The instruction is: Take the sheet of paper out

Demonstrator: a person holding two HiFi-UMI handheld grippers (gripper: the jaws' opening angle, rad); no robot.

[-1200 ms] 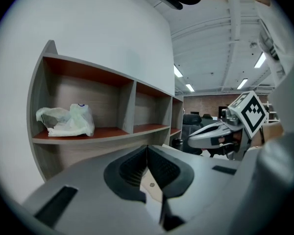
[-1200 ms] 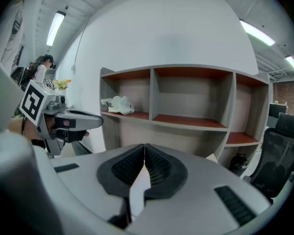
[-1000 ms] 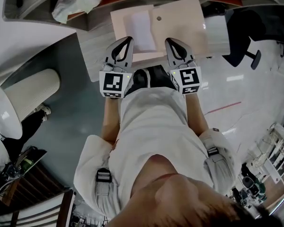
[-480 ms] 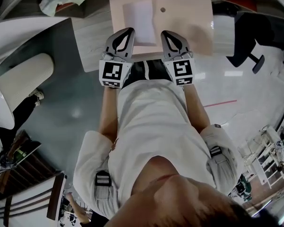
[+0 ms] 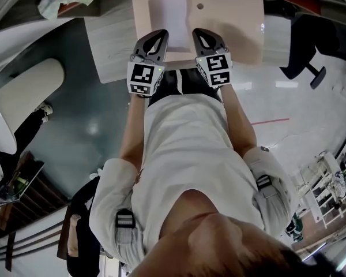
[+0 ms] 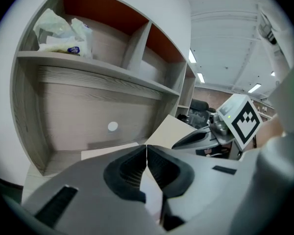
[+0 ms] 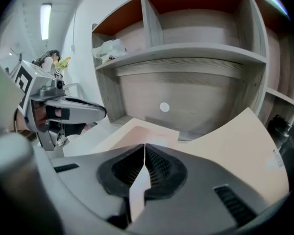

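Note:
On the wooden desk (image 5: 112,45) lies an open pale pink folder (image 5: 230,22). A white sheet of paper (image 5: 168,11) rests on its left half. My left gripper (image 5: 160,34) is shut and empty, its tip over the folder's near edge just left of the sheet. My right gripper (image 5: 197,33) is also shut and empty, its tip at the near edge by the fold. In the left gripper view the jaws (image 6: 146,148) meet with nothing between them. The right gripper view shows the same for the other jaws (image 7: 144,147), with the folder's raised flap (image 7: 235,146) to the right.
A shelf unit with several compartments (image 6: 103,72) stands behind the desk. A crumpled plastic bag (image 6: 59,28) lies in its upper left compartment. A black office chair (image 5: 311,45) stands to the right of the desk, and a white rounded piece of furniture (image 5: 29,91) to its left.
Both grippers have sunk and moved forward together to the folder's near edge. Their jaws have stayed shut, and the folder and sheet have not moved.

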